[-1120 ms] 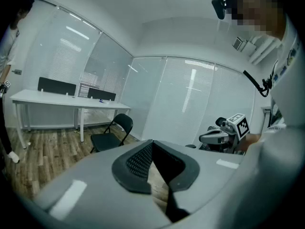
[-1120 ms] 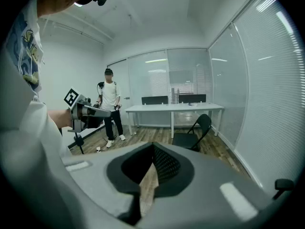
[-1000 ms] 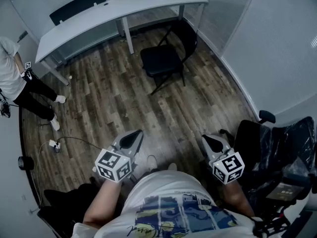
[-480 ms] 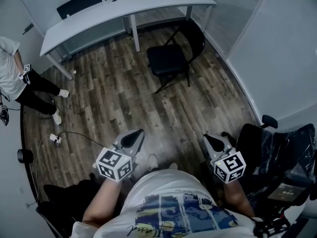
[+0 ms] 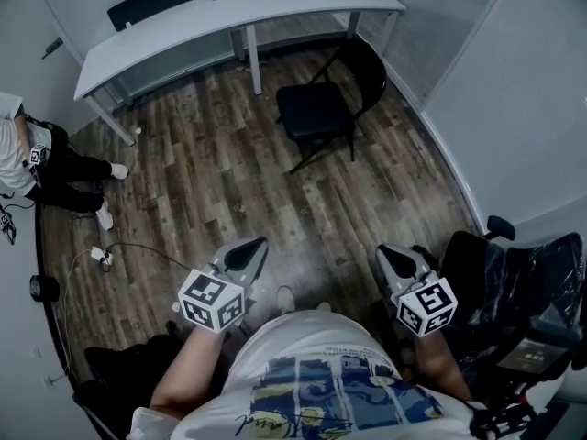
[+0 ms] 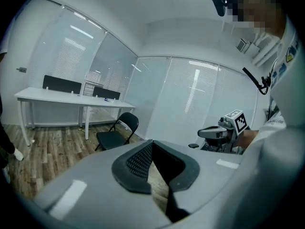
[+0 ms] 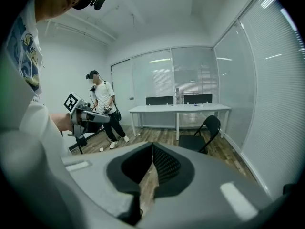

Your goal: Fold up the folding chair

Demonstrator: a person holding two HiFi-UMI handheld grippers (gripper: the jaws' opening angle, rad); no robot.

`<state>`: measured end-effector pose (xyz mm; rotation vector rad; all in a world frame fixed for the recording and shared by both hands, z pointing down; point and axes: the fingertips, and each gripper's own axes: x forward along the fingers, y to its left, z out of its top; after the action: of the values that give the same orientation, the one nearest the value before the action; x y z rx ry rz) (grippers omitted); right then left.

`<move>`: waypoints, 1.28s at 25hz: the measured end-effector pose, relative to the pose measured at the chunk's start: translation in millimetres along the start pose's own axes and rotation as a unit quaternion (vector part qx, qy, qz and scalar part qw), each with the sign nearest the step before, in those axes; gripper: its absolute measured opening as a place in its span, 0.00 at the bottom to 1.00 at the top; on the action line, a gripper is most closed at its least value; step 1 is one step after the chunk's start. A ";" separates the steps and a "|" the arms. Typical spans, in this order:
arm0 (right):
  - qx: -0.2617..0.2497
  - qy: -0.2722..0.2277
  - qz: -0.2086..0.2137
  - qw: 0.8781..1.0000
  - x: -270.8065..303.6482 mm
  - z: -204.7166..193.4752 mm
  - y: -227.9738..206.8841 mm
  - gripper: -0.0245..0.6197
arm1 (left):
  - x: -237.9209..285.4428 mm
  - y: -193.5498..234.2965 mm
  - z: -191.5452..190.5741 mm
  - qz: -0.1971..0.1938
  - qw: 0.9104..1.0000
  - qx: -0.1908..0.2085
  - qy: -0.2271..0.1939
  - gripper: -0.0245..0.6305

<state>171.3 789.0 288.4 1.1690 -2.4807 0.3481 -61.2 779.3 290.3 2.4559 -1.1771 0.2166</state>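
Observation:
The black folding chair [image 5: 316, 113] stands unfolded on the wood floor, just in front of the white table's right end. It also shows in the left gripper view as a small chair [image 6: 114, 136] and in the right gripper view as a chair [image 7: 200, 137] far ahead. My left gripper [image 5: 248, 253] and right gripper [image 5: 394, 259] are held low in front of my body, well short of the chair, pointing toward it. Both are shut with nothing between the jaws, as the left gripper [image 6: 152, 144] and right gripper [image 7: 152, 149] show in their own views.
A long white table [image 5: 183, 26] runs along the far wall. Another person [image 5: 27, 163] stands at the left edge. An office chair [image 5: 514, 282] draped in plastic stands at my right. A cable and power strip [image 5: 101, 259] lie on the floor at left. A curved glass wall [image 5: 495, 117] closes the right side.
The chair and table sit lower and further right in the head view as I move nearer. The person at the left has shifted toward the picture's edge. Both grippers stay shut.

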 end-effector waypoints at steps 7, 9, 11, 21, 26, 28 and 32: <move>0.003 0.013 -0.019 1.000 10.6 -4.7 3.7 0.09 | 12.0 16.1 -7.3 -0.024 1.000 -0.010 0.003 0.04; 0.004 0.016 -0.027 0.999 11.6 -4.9 0.6 0.12 | 17.9 18.6 -8.7 -0.031 0.999 -0.008 0.008 0.04; 0.004 0.021 -0.034 0.999 11.6 -4.7 -3.1 0.14 | 23.5 20.8 -10.8 -0.035 0.999 -0.009 0.014 0.04; -0.003 0.027 -0.040 0.999 27.0 2.1 -16.1 0.18 | 44.7 37.2 -19.9 -0.036 0.999 -0.022 0.027 0.14; -0.015 0.028 -0.034 0.999 43.0 18.3 -1.7 0.18 | 30.4 52.8 -10.2 -0.033 0.999 -0.024 0.024 0.15; -0.018 0.026 -0.022 0.999 52.4 27.2 -2.3 0.18 | 31.0 57.2 -5.3 -0.030 0.999 -0.025 0.022 0.15; -0.012 0.022 0.009 1.000 77.0 25.8 -46.8 0.18 | 77.2 63.0 0.5 -0.013 0.999 -0.027 0.038 0.15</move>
<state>156.8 697.3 301.5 1.1184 -2.4518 0.3458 -61.2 688.8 332.0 2.3934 -1.1052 0.2651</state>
